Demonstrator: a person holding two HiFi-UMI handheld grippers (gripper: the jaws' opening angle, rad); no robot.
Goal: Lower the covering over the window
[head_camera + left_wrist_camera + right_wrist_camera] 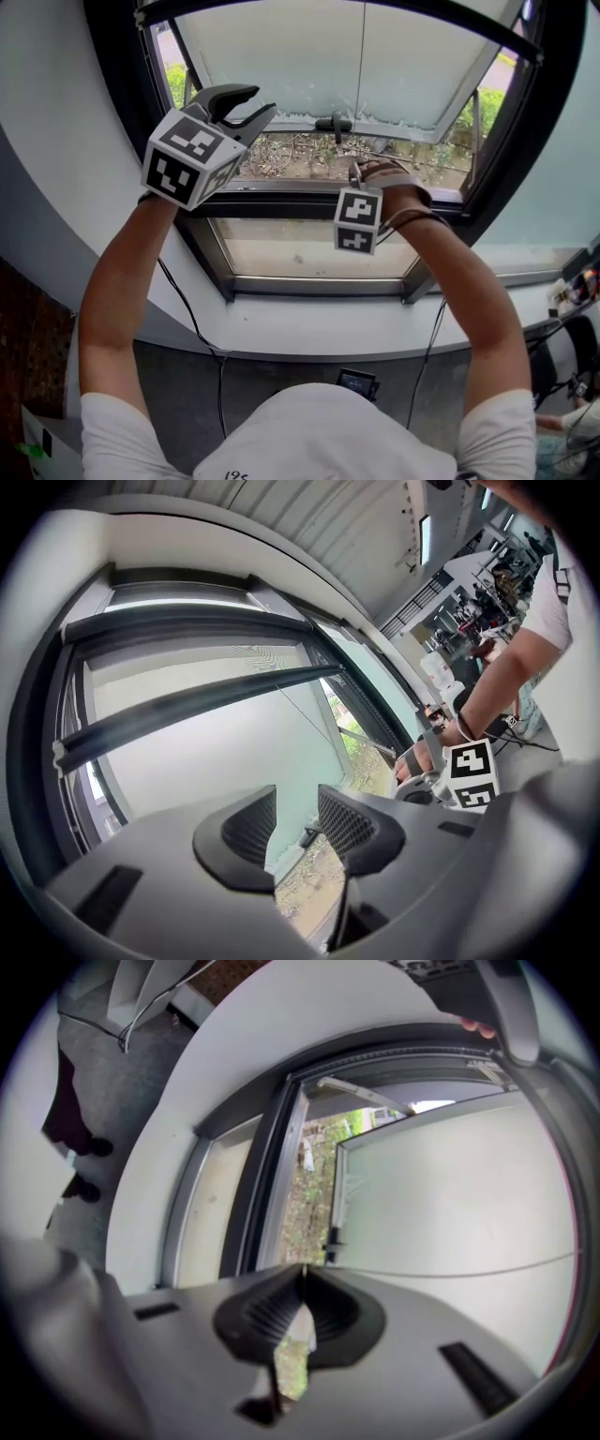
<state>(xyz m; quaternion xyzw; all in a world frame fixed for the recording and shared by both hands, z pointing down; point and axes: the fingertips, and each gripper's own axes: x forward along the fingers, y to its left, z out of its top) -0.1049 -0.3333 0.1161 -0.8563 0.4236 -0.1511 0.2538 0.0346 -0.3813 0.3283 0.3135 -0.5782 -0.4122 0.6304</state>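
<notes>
Pale mesh fabric of the one roller shade [220, 667] hangs only a short way down. Its single dark bottom bar [187, 708] sits high in the window opening, and most of the glass lies below it. One thin pull cord [364, 66] runs down in front of the frosted sash [281, 56]. The sash tilts outward on two metal stays [192, 89], one at each side, and has one black handle [335, 123] at its lower edge. Under the sash is one fixed lower pane [309, 248], and greenery [309, 155] shows through the gap between them. Two grippers are up at the window, each on a bare forearm and each with one marker cube. The left gripper [261, 101] is held near the sash's left stay, above its cube [192, 155]. Its jaws stand partway apart with nothing between them; only the window shows through the gap. The right gripper [359, 171] is lower, in front of the sash's bottom frame and just right of the handle, with its cube [358, 220] beneath it. Its jaws are pressed together, and the cord appears to be pinched at their tips. Two dark cables [192, 323] trail down to the grey floor below the sill.
</notes>
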